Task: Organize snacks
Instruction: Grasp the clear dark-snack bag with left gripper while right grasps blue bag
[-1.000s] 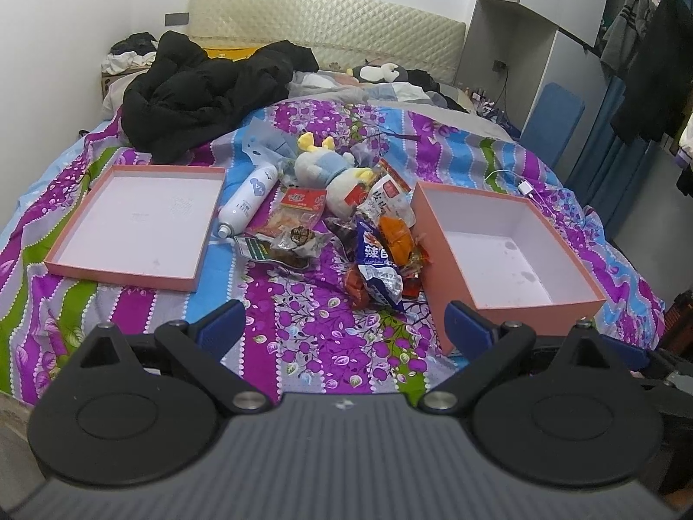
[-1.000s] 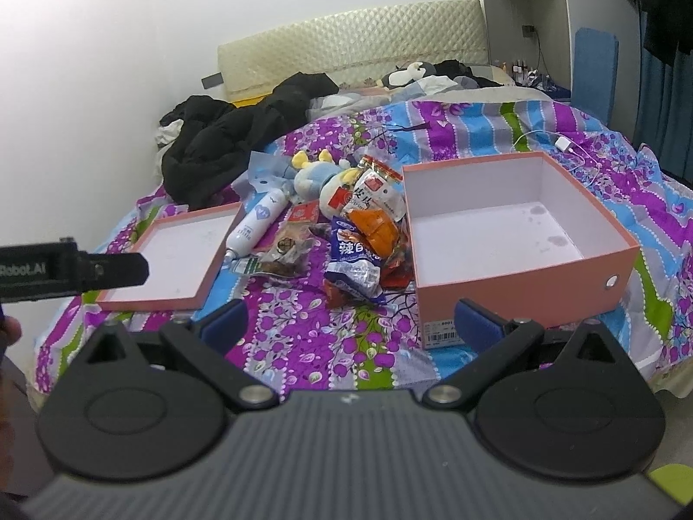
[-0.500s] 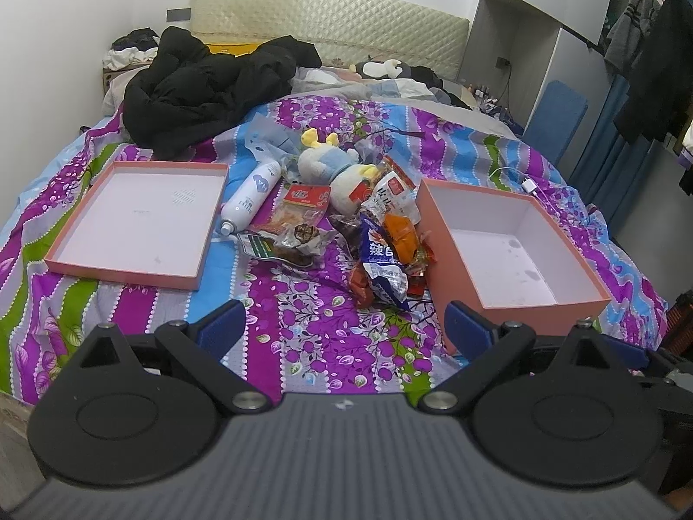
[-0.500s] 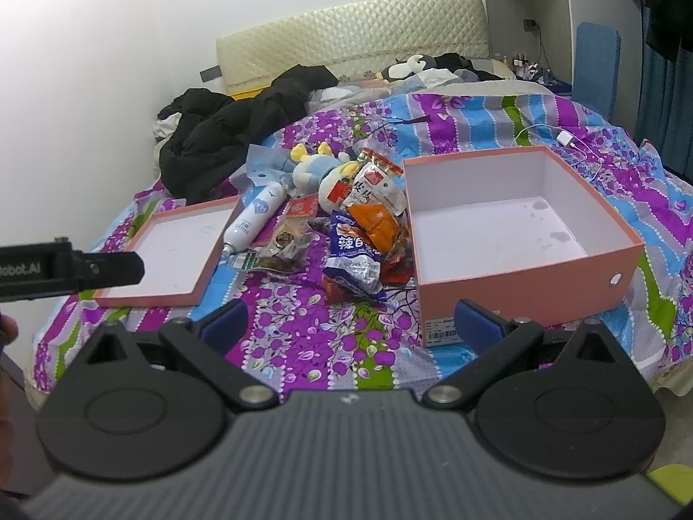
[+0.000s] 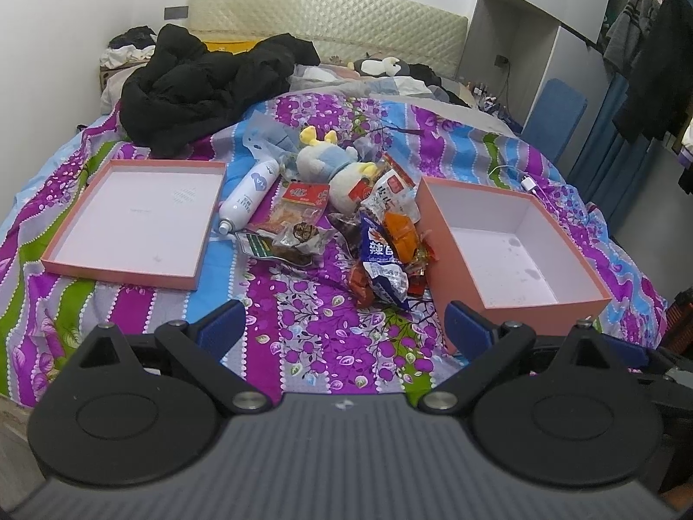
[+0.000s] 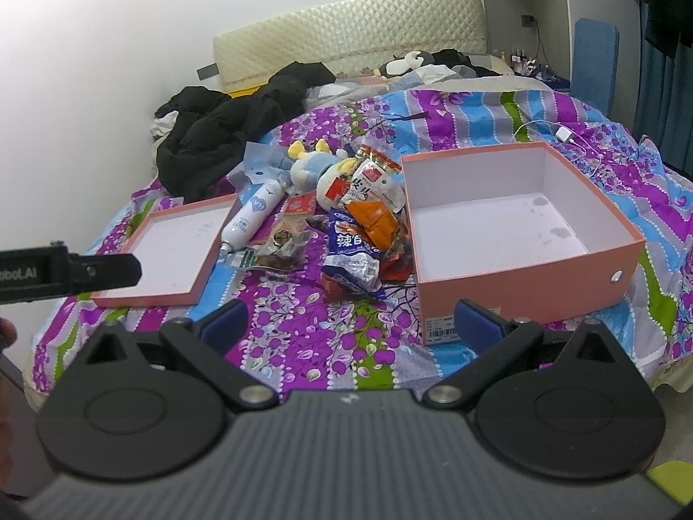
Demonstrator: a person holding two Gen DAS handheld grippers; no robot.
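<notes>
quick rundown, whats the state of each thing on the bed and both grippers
Deep pink cardboard box: open, empty, upright.
Shallow pink box lid: off the box, inside facing up, empty.
Pile of snack packets: loose on the bedspread between lid and box, none boxed.
White spray bottle: lying on its side.
Blue and white plush toy: lying behind the snacks.
Left gripper: open, empty.
Right gripper: open, empty.

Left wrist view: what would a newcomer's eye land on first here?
Probably the heap of crinkled snack packets mid-bed on the purple floral bedspread, a blue-and-white plush toy behind it. Flanking it are an empty deep pink cardboard box on the right and its shallow pink lid on the left.
</notes>
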